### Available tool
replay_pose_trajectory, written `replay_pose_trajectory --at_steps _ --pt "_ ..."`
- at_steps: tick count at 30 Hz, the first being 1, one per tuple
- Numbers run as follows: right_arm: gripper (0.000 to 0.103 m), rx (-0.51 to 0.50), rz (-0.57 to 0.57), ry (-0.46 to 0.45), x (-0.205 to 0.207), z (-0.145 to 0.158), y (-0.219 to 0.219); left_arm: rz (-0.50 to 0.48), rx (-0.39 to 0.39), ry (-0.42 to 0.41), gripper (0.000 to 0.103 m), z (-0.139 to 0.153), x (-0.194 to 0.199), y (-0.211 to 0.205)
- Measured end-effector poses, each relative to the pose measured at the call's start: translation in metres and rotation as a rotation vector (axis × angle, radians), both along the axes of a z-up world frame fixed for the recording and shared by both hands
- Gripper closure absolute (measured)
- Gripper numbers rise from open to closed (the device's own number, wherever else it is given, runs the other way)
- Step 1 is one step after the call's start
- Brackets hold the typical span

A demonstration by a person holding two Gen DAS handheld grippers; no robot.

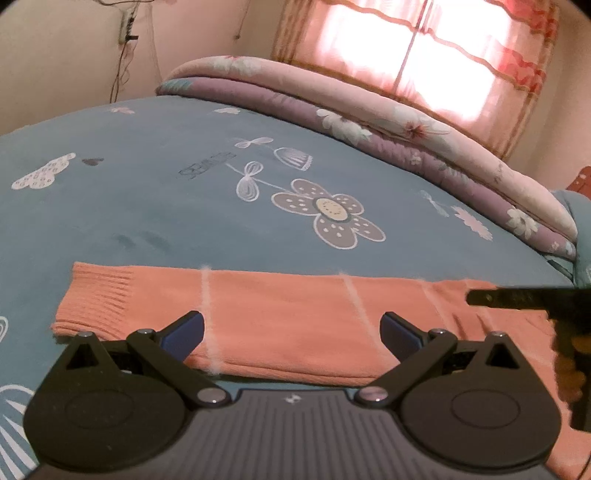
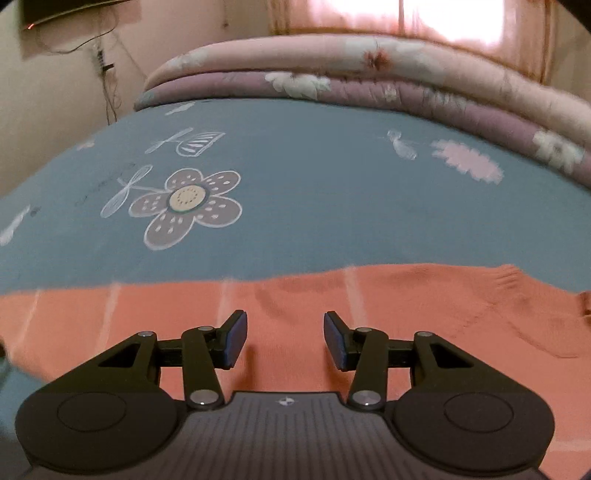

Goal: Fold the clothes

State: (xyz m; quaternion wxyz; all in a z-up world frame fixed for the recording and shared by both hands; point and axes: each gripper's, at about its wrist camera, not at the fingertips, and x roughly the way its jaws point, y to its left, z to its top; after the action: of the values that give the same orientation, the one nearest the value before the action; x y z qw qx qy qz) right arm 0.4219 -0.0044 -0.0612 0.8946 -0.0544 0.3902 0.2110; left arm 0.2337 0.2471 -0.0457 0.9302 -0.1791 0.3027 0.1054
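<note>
An orange knitted sweater (image 1: 288, 317) with thin white lines lies flat in a long folded strip on the blue bed sheet (image 1: 166, 192); its ribbed hem is at the left. My left gripper (image 1: 291, 334) hovers wide open over the strip's near edge, with nothing between its fingers. At the right of the left wrist view the other gripper's dark finger (image 1: 517, 297) pokes in over the sweater. In the right wrist view the sweater (image 2: 295, 295) fills the foreground, and my right gripper (image 2: 285, 339) stands open just above it, empty.
The blue sheet (image 2: 314, 192) carries printed flowers and spreads far beyond the sweater. A folded pink and purple quilt (image 1: 369, 110) lies along the bed's far side, under a bright curtained window (image 1: 424, 48). A power strip with hanging cables (image 1: 127, 26) is on the left wall.
</note>
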Motion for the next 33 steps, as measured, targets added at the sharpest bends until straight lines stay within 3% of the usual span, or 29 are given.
replay_pose_trajectory --at_steps 2,4,7,15,19,22,26,33 --pt "0.051 -0.059 -0.027 -0.007 0.016 -0.016 0.013 -0.002 0.002 0.001 0.002 -0.001 0.000 0.000" --pt "0.039 -0.100 -0.051 -0.017 0.028 -0.029 0.023 -0.007 0.007 0.004 0.002 -0.001 0.001 -0.001" --pt "0.038 -0.114 -0.089 -0.021 0.028 -0.023 0.027 -0.005 0.014 0.010 0.002 -0.002 0.001 -0.001" --pt "0.031 -0.123 0.014 -0.120 -0.071 0.014 0.000 0.001 0.010 0.002 0.002 0.000 -0.002 -0.001" --pt "0.031 -0.124 0.184 -0.137 -0.104 -0.007 0.002 0.001 0.008 -0.002 0.002 0.000 -0.002 -0.004" --pt "0.026 -0.151 0.206 -0.119 -0.105 -0.027 0.010 -0.009 0.021 0.003 0.002 0.001 -0.001 -0.008" --pt "0.026 -0.103 0.164 -0.106 -0.104 -0.015 0.017 -0.003 0.022 -0.009 0.002 0.003 -0.003 -0.005" --pt "0.022 -0.126 0.022 -0.158 -0.103 -0.017 0.050 0.030 0.023 -0.002 0.002 0.002 -0.003 0.002"
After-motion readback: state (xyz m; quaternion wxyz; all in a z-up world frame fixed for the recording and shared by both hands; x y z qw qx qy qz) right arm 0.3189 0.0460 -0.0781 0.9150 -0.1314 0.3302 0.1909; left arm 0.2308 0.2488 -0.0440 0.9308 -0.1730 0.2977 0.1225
